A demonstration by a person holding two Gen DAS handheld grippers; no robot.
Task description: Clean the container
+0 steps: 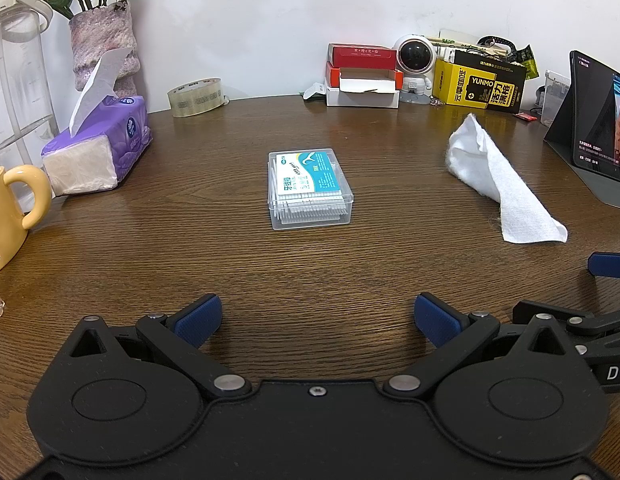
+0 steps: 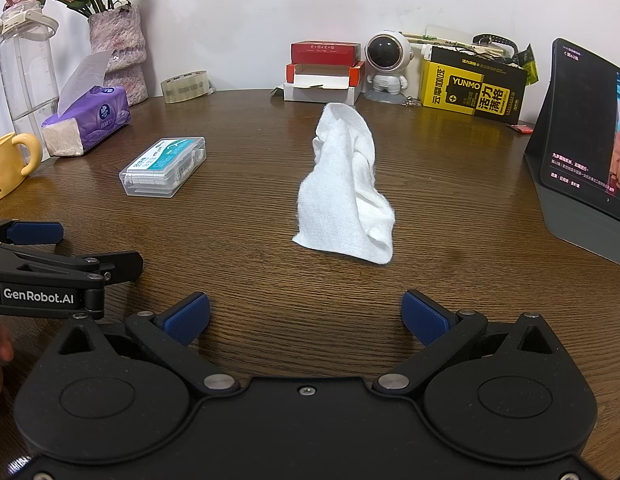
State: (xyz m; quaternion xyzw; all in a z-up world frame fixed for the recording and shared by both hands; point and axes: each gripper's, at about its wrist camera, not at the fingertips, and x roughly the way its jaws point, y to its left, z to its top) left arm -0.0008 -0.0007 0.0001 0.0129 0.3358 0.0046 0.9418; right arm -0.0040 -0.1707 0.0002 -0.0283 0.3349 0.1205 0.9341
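Clear plastic, with a blue-and-white label on its lid, the small rectangular container (image 1: pixel 310 189) lies flat on the brown wooden table (image 1: pixel 310 272), at 12 o'clock from our left gripper (image 1: pixel 318 318), whose blue-padded fingers are spread wide and hold nothing. From our right gripper (image 2: pixel 306 316), also spread wide and empty, the crumpled white cloth (image 2: pixel 346 192) lies at 12 o'clock and the container at 10 o'clock, well apart from each other.

The table (image 1: pixel 310 280) is dark wood with a visible grain and a slight sheen. The container (image 1: pixel 310 190) is clear, smooth plastic with a glossy printed label, and the white cloth (image 2: pixel 346 184) looks soft, fuzzy and matt.
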